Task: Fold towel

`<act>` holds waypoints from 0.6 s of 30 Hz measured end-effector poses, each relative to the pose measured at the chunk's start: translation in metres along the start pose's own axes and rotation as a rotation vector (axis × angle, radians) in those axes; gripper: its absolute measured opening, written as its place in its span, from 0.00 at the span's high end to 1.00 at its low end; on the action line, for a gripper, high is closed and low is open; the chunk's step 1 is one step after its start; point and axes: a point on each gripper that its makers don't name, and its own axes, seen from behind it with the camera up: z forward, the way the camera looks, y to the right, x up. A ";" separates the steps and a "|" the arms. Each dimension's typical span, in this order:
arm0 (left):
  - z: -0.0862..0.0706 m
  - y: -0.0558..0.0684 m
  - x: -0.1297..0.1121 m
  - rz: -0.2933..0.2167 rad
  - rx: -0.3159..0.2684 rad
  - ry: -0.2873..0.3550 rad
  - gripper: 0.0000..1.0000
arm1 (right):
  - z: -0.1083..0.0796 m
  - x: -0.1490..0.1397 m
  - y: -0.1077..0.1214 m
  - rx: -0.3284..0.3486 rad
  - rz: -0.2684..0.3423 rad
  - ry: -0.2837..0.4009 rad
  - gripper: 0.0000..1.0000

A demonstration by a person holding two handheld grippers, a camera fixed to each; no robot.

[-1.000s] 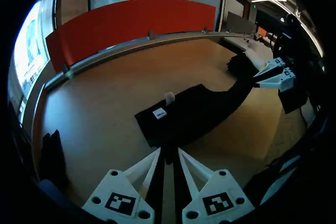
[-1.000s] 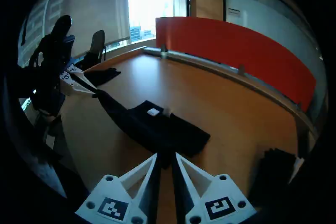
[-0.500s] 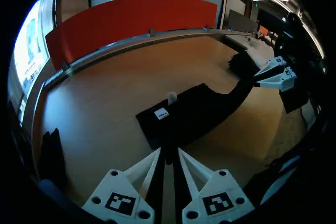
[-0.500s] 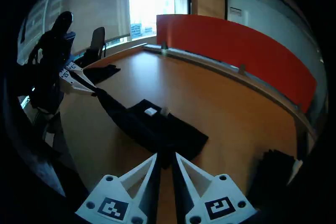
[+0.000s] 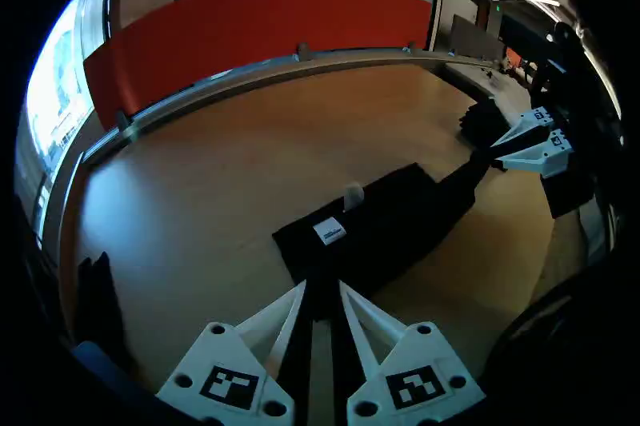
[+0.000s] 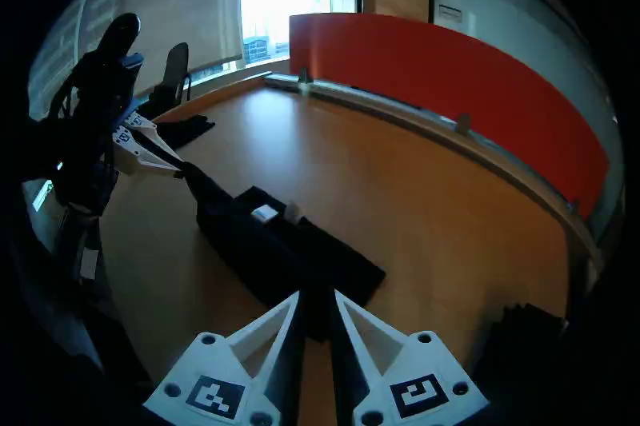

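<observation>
A black towel [image 5: 392, 214] with a white tag [image 5: 330, 230] lies partly on the wooden table [image 5: 224, 178], its near edge lifted. My left gripper [image 5: 322, 300] is shut on one corner of that edge at the bottom of the left gripper view. Farther right, my right gripper [image 5: 488, 156] pinches the other corner. In the right gripper view the towel [image 6: 280, 246] runs from my right gripper [image 6: 318, 308], shut on it, to the left gripper [image 6: 184, 172] at the left, held by a person in dark clothes [image 6: 88, 130].
A red partition [image 5: 264, 26] lines the table's far edge. Other dark cloths lie at the table's ends [image 5: 482, 118], [image 5: 96, 302], [image 6: 182, 129], [image 6: 528, 330]. An office chair [image 6: 172, 74] stands by the bright window.
Both grippers have moved with the held towel edge, and the towel and its tag now sit closer in each view. The stretch between the grippers looks shorter. Both stay shut.
</observation>
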 end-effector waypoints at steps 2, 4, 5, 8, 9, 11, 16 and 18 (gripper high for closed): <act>0.007 -0.002 0.000 -0.003 -0.001 -0.008 0.87 | 0.006 0.000 0.004 0.000 0.005 -0.005 0.84; 0.014 -0.004 -0.001 -0.003 -0.003 -0.017 0.87 | 0.012 -0.002 0.008 0.001 0.008 -0.013 0.84; 0.017 -0.005 -0.002 -0.001 -0.003 -0.022 0.87 | 0.014 -0.003 0.009 0.003 0.009 -0.017 0.84; 0.024 -0.006 -0.004 0.005 -0.004 -0.034 0.87 | 0.020 -0.007 0.012 0.005 0.008 -0.029 0.84; 0.026 -0.006 -0.005 0.007 -0.004 -0.037 0.87 | 0.022 -0.008 0.013 0.006 0.008 -0.033 0.84; 0.031 -0.007 -0.005 0.011 -0.003 -0.043 0.87 | 0.026 -0.011 0.016 0.004 0.008 -0.042 0.84; 0.046 -0.010 -0.009 0.020 0.006 -0.058 0.85 | 0.039 -0.019 0.022 -0.003 0.019 -0.064 0.84; 0.053 -0.012 -0.012 0.024 0.012 -0.066 0.85 | 0.044 -0.023 0.025 -0.005 0.026 -0.072 0.83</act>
